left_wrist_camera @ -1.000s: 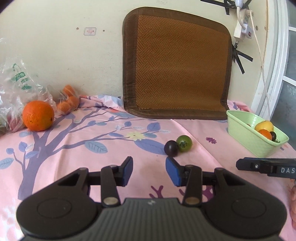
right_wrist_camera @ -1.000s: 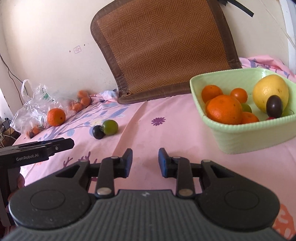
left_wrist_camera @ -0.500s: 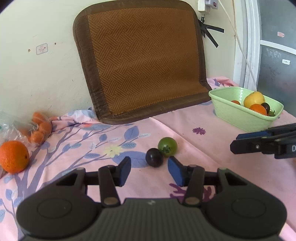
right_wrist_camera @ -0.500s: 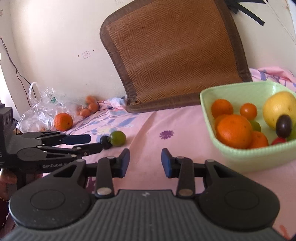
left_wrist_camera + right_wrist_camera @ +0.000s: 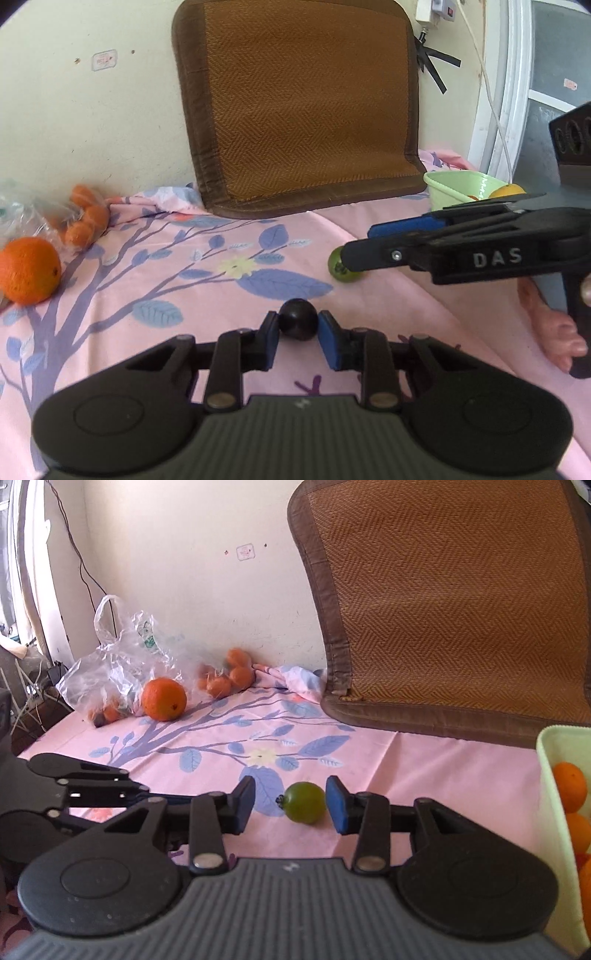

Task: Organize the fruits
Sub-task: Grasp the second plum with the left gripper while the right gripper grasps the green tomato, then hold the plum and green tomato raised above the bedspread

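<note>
When I checked the left wrist view, my left gripper [image 5: 298, 330] had closed in since half a second before: then its blue pads stood apart with the dark fruit [image 5: 298, 324] lying ahead of them on the pink cloth [image 5: 388, 299], and now both pads pressed that small dark round fruit from either side, so I took it as clamped on the fruit, though it was not yet lifted off the cloth as far as I could tell. Beyond it the right gripper [image 5: 356, 242] reached in from the right, its near finger covering part of the green fruit [image 5: 340, 271], with the green basket [image 5: 448, 186] farther back against the woven mat [image 5: 303, 107]. From the right wrist view, the right gripper [image 5: 290, 803] had moved from pointing at open cloth to straddling the green fruit [image 5: 304, 802]; its pads were spread wide, the right one just beside the fruit and the left one clearly apart from it, so it gripped nothing yet. The basket's rim [image 5: 546, 760] showed at the right edge, holding oranges, while a big orange [image 5: 164, 699] and a plastic bag [image 5: 110, 664] waited at the far left. I judged both small fruits were about to go to the basket, once the right gripper closed.
</note>
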Motion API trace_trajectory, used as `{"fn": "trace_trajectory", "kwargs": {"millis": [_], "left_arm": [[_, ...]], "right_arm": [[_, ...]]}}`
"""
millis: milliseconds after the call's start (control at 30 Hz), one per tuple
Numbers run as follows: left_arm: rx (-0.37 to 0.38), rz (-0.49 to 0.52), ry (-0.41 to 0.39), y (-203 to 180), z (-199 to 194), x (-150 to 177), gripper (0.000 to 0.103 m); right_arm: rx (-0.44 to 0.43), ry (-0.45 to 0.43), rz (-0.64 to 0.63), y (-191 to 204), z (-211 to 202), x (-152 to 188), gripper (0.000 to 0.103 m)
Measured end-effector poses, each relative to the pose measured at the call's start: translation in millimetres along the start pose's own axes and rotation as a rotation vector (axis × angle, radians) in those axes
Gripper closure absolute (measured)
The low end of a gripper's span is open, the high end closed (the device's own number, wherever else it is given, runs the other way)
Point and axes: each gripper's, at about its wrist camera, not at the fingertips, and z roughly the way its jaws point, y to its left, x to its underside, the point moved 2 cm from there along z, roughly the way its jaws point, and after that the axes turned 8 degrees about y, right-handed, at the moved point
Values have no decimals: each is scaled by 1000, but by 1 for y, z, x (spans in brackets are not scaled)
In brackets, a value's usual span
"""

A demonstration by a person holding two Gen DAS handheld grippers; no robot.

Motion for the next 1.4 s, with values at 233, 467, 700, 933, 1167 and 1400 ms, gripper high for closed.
{"fn": "trace_trajectory", "kwargs": {"millis": [233,467,700,933,1167,1400], "left_arm": [[-5,-12,-15,1,-1,4,79],[20,-43,-37,-8,-4,3,79],[91,55,-18,-71,-7,14,79],[124,73,-8,-130,-10,12,79],[17,112,-1,-173,6,10,79],[-29,110,-11,-181,10,10,76]], "right_arm": [[79,69,-31,2,15,1,71],[108,-25,25,-5,-37,20,71],[199,-41,50,-12,-94,74,71],[367,-76,67,-25,-138,117,71],[411,-58,125,-45,-144,129,71],[376,-43,159,-50,-144,132,68]]}}
